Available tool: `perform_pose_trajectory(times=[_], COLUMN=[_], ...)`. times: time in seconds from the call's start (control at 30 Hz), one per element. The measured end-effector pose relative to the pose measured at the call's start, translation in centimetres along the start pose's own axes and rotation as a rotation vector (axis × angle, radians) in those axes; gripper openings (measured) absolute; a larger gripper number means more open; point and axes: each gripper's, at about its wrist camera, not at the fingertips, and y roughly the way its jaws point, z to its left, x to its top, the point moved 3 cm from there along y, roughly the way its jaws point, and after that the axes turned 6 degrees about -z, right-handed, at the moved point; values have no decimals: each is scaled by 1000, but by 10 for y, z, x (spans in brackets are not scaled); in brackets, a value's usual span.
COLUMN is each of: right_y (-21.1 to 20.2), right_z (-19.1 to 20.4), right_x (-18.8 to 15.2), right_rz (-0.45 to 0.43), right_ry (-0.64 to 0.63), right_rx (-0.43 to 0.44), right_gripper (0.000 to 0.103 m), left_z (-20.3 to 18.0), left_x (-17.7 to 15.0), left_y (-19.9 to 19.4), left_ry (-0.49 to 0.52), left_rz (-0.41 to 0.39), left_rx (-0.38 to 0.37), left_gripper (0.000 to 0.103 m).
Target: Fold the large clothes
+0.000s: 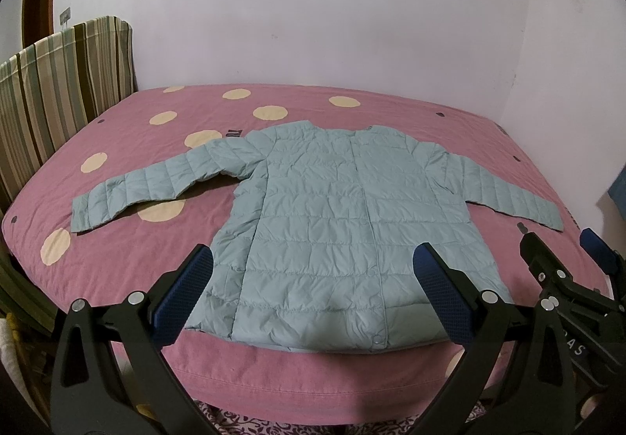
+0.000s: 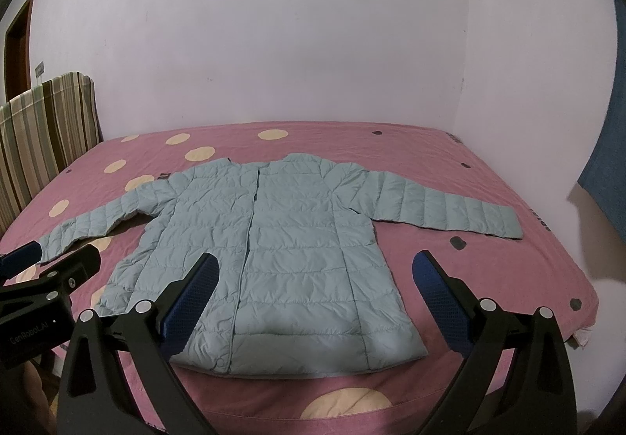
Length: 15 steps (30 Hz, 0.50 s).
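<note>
Clearly nothing is folded yet: the jacket (image 1: 313,223) lies flat on the bed (image 1: 125,270), sleeves out. Both claws, left (image 1: 313,270) and right (image 2: 313,274), hover spread and empty near its hem; next, probably, pinch a sleeve.

the quilted puffer jacket (image 1: 332,208) was a pale blue-green all over, its stitched channels running as faint horizontal bands across body and sleeves. the bed sheet (image 1: 129,270) under it was dusty pink, scattered with large cream dots and a few small dark grey ones. the padded headboard cover (image 1: 51,90) carried vertical stripes of brown, beige, cream and muted green. the plain painted wall (image 1: 313,12) showed a pale lilac-white. both the left gripper (image 1: 313,298) and the right gripper (image 2: 313,302) were black with blue dimpled pads (image 2: 187,298). a hanging cloth (image 2: 610,168) at the right edge was deep blue.
</note>
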Motion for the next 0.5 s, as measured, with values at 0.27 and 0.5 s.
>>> perform_pose_trajectory(times=[0.27,0.5], right_y=[0,3], right_z=[0,0], right_x=[0,0], right_rz=[1,6], right_ry=[-1,1], right_rx=[0,-3], right_gripper=[98,98], left_z=[0,1], left_x=[0,-11], left_y=[0,5], left_ry=[-1,-7], left_rz=[2,9], left_rx=[0,0], left_gripper=[101,101])
